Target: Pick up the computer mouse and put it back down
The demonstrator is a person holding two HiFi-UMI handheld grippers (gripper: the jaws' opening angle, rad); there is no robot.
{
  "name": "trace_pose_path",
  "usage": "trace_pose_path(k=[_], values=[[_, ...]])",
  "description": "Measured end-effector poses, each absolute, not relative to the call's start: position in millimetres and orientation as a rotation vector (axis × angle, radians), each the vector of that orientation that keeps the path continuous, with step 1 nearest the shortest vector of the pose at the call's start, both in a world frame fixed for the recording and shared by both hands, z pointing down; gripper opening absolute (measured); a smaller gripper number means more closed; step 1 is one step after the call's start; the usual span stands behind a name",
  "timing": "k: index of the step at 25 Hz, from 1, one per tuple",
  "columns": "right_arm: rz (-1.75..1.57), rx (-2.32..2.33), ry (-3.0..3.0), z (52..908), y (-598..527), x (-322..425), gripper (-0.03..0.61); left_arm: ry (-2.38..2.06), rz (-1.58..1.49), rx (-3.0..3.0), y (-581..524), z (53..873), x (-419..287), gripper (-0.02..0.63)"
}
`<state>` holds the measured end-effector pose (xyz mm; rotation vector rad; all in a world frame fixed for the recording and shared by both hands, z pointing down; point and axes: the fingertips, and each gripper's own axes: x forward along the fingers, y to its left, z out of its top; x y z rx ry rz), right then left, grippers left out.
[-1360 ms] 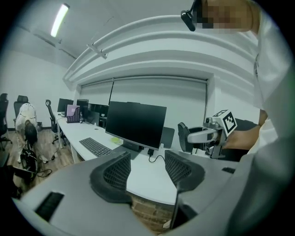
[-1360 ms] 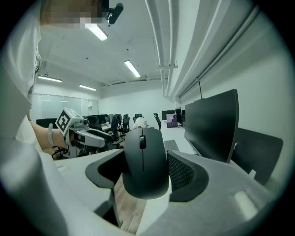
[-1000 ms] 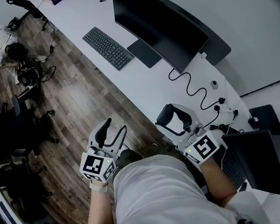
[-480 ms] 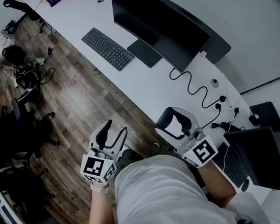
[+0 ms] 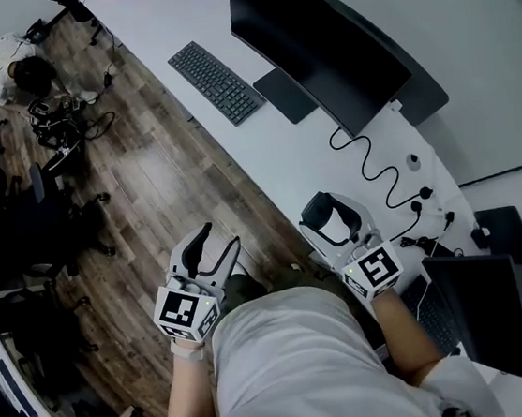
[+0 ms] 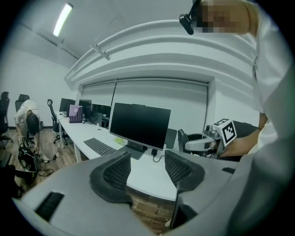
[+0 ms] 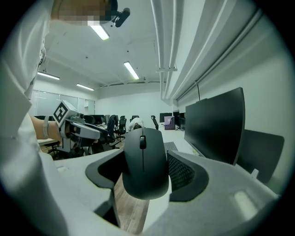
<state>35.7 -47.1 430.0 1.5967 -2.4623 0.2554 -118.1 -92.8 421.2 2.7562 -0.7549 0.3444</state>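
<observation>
While my right tongs (image 5: pixel 332 222) pinch the computer mouse (image 7: pixel 143 159) by its sides, I hold it in the air at the bench (image 5: pixel 264 155) edge nearest me, just short of the monitor (image 5: pixel 316 45). My left tongs (image 5: pixel 218 239) hang spread and empty over the wooden floor (image 5: pixel 145 189), farther from the monitor. Both forearms are tucked by my torso, aimed toward the monitor.

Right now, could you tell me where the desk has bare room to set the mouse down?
The mouse would fit on the bare desk strip between the keyboard and the looping cable, in front of the monitor base. Rightward it is crowded: plugs and the laptop.
</observation>
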Motion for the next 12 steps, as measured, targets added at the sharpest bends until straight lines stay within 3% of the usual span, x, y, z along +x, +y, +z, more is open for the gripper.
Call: trace_pose_path(k=[12], values=[[0.46, 1.464, -2.281, 529.2, -65.4, 71.2, 0.288, -0.91, 0.378, 2.645, -80.3, 443.5, -132.3, 0.227]])
